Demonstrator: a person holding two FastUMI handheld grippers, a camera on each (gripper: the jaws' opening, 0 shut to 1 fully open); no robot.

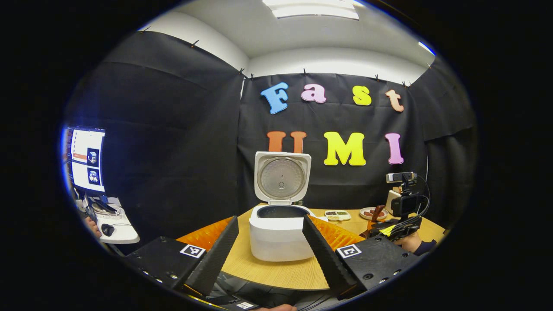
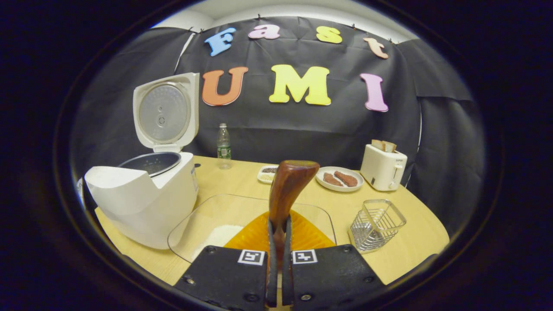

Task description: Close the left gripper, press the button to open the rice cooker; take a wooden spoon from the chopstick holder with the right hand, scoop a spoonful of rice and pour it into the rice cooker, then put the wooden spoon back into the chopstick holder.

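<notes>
The white rice cooker [image 1: 276, 235] stands on the wooden table with its lid [image 1: 281, 177] swung up, straight ahead of my left gripper [image 1: 270, 220], whose fingers are open and wide apart with nothing between them. My right gripper [image 2: 280, 222] is shut on the handle of the wooden spoon [image 2: 288, 183], which stands upright with its bowl at the top; I cannot tell whether the bowl holds rice. Below the spoon lies a glass dish [image 2: 203, 216] with a heap of white rice [image 2: 218, 236]. The cooker [image 2: 147, 198] sits to its left, the wire chopstick holder [image 2: 376, 223] to its right.
A toaster [image 2: 382, 167], a plate of sausages [image 2: 339, 178], a small snack tray [image 2: 268, 172] and a water bottle [image 2: 223, 147] line the table's far side. In the left gripper view, the other gripper with its camera [image 1: 404, 203] is at the right, and a monitor [image 1: 86, 160] at the left.
</notes>
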